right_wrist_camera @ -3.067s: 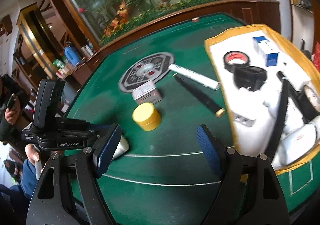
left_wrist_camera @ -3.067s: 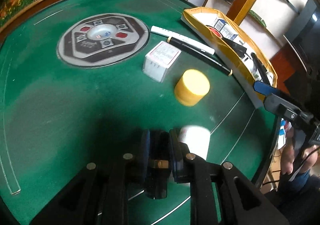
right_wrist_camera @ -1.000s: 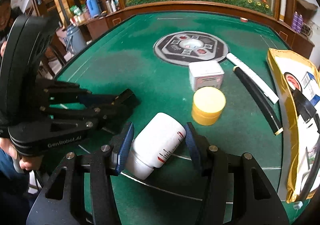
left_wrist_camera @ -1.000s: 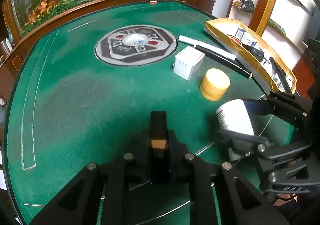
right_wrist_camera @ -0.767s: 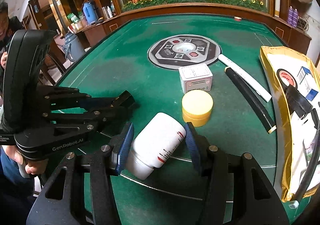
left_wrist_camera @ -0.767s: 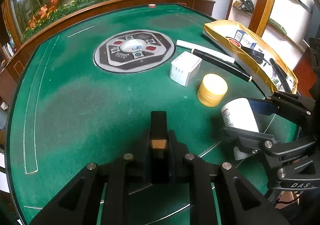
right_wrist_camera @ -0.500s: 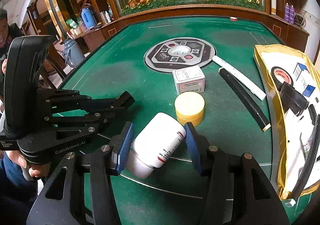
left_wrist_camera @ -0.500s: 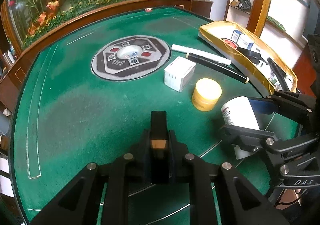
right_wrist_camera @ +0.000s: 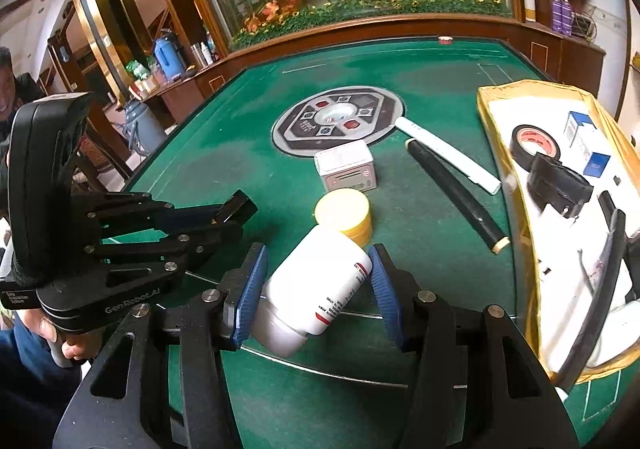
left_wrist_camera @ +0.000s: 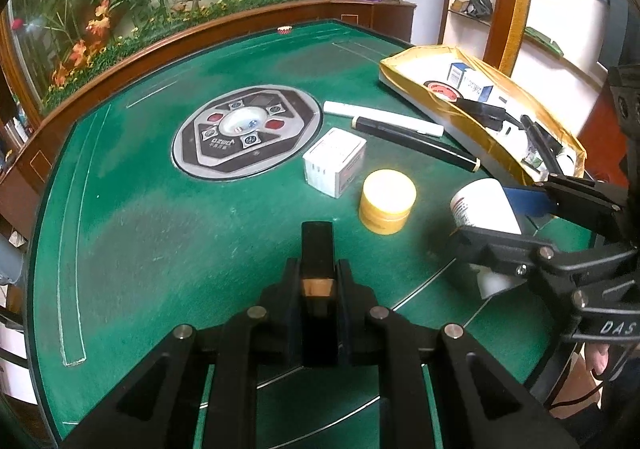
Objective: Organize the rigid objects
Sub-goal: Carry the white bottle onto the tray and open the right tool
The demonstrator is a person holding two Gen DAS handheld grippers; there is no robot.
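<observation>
1. A white bottle point(right_wrist_camera: 320, 285) is clamped between the blue pads of the right hand-held gripper point(right_wrist_camera: 316, 289); it is held tilted, cap end low and near, clear of the green surface point(right_wrist_camera: 224, 153).
2. The left hand-held gripper point(left_wrist_camera: 318, 249) is closed on a small black block point(left_wrist_camera: 317, 245), held above the near part of the surface.
3. The step in hand is judged to be the carrying of the bottle toward the yellow-rimmed tray point(right_wrist_camera: 492, 117) at the right, where a tape roll point(right_wrist_camera: 534, 143) and a blue-and-white box point(right_wrist_camera: 586, 141) are already kept.
4. A bare patch of the tray is called for next, with the bottle lowered before the jaws are parted.
5. Left on the surface are a yellow jar point(right_wrist_camera: 344, 213), a white box point(right_wrist_camera: 346, 165), a white stick point(right_wrist_camera: 448, 155) and a black stick point(right_wrist_camera: 456, 195).
</observation>
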